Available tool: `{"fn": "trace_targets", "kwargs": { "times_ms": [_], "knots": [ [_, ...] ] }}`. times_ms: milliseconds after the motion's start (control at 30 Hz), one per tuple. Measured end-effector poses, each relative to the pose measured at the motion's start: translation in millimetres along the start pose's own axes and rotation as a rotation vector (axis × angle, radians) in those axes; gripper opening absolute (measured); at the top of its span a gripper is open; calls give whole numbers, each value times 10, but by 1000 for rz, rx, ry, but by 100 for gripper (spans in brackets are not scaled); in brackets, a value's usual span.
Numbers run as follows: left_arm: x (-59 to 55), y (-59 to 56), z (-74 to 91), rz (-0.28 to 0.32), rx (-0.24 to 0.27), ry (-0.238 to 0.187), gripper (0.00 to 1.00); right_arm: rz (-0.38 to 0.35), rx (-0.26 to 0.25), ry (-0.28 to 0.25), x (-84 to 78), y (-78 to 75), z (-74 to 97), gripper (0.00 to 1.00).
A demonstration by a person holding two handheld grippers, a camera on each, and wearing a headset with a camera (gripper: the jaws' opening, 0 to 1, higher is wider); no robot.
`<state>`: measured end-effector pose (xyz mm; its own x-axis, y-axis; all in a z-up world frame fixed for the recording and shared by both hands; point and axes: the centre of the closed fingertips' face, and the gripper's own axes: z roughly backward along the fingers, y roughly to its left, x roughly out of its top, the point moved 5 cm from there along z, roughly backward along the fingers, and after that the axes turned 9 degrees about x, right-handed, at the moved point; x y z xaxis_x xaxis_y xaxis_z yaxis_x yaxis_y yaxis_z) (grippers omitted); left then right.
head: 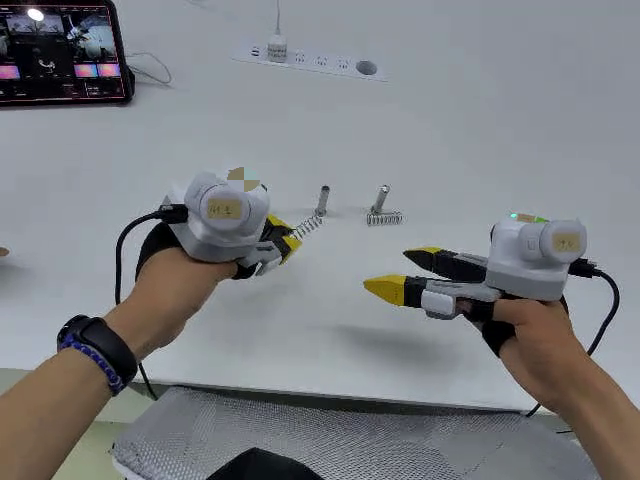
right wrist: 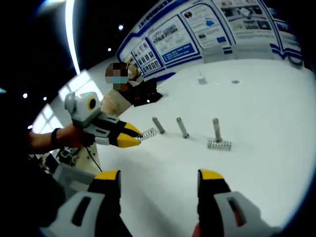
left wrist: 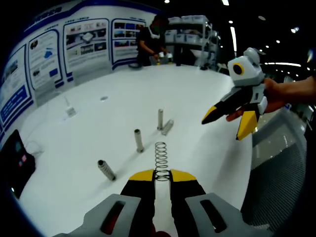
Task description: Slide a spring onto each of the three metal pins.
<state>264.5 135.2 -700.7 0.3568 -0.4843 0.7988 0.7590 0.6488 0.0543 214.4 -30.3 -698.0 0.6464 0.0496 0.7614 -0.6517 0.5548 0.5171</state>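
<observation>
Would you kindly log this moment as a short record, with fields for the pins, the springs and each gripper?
Pins: three in a row on the table
Left gripper: shut on held spring, which points toward the pins
Right gripper: open, empty
Loose spring: lying on the table beside an end pin

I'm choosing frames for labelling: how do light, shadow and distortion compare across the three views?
Head view: even bright light, a soft shadow on the white table under the right gripper, pins sharp. Left gripper view: fisheye curves the table edge; the held spring is crisp. Right gripper view: a ceiling light strip flares top left.
</observation>
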Motion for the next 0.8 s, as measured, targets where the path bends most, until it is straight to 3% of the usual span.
{"fn": "trace_targets", "kwargs": {
  "times_ms": [367,800],
  "knots": [
    [81,-151,152,-42,-29,-25,10,-21,67,-53,139,71,-87,53],
    [185,-348,161,-87,-81,-56,10,-84,173,-107,276,216,-218,38]
  ]
}}
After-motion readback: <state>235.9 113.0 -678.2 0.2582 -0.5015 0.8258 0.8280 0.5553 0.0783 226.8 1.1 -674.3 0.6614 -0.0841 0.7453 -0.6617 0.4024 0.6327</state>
